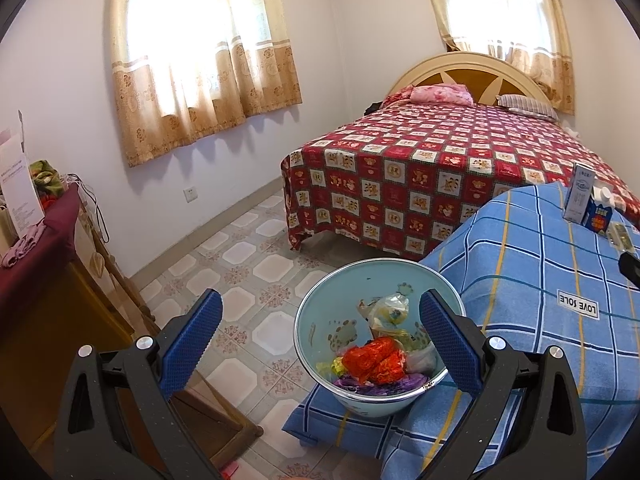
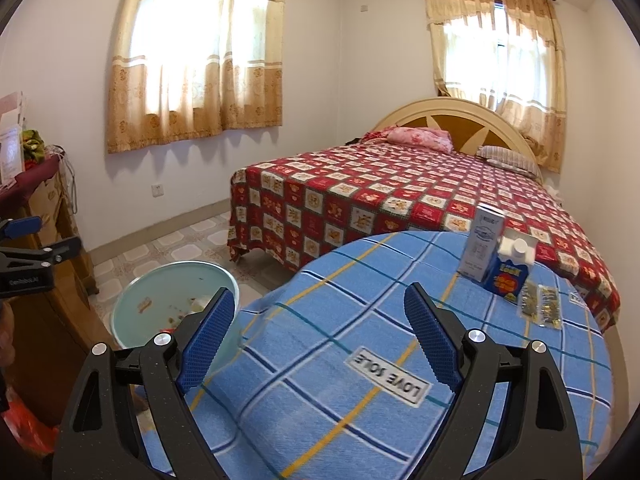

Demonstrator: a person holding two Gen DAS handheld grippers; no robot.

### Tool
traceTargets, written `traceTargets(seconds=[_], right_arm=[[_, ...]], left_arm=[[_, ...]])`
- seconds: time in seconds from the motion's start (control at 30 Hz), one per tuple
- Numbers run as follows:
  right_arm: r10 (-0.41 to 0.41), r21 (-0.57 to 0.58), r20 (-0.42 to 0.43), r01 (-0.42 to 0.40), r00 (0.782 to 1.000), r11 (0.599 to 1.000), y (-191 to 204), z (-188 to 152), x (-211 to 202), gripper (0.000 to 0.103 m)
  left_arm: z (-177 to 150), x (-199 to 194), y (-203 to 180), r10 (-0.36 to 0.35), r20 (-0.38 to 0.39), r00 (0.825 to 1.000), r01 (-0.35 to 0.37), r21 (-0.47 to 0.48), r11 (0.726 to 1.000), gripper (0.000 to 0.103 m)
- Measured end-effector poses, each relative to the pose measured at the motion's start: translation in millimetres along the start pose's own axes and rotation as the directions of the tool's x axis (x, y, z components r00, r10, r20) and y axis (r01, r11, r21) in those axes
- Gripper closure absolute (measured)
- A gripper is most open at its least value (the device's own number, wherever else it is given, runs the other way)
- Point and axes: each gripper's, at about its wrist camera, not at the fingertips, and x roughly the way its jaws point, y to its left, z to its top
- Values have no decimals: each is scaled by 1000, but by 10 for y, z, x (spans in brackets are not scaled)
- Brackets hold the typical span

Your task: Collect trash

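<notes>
**Two cartons and packets still on the table, bin half full**

Two cartons wait at about two o'clock from my right gripper [image 2: 320, 332], whose jaws stand wide and hold nothing above the blue plaid cloth [image 2: 320, 380]. Nearest of them is the blue carton [image 2: 510, 276], upright with its white cap on top; the white box [image 2: 482, 246] stands touching it just behind, also upright, long axis vertical. Flat packets [image 2: 540, 306] lie just beside the blue carton, toward four o'clock of it. All sit near the far right edge of the table, well apart from my pads.

My left gripper [image 1: 320, 334] hangs open and empty over the bin [image 1: 316, 320], which rests by the table's left edge at my right gripper's nine o'clock. Inside it lie a red wrapper [image 1: 376, 360] and other crumpled plastic.

By my judgement the right gripper is the nearer one to the cartons, and the reach runs forward and rightward across the cloth. An upright carton would call for the jaws to close across its narrow sides. A nudge could tip the blue carton into the white box.
</notes>
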Motion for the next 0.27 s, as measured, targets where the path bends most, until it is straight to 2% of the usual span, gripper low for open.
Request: traceTargets(seconds=[0.13, 0.17, 0.23, 0.27], right_arm=[[-87, 75, -106, 95, 991, 993, -517, -101, 202, 14], [-152, 113, -174, 174, 973, 978, -860, -205, 339, 14], [-199, 131, -228, 233, 953, 964, -1097, -261, 443, 13], [-234, 143, -272, 280, 933, 949, -1290, -322, 525, 13]], left_arm=[[-27, 30, -29, 2, -10, 1000, -2, -3, 1000, 6], [-32, 46, -38, 2, -13, 1000, -2, -2, 1000, 6], [-50, 79, -59, 0, -21, 1000, 0, 3, 1000, 6], [-55, 88, -67, 0, -22, 1000, 0, 5, 1000, 6]])
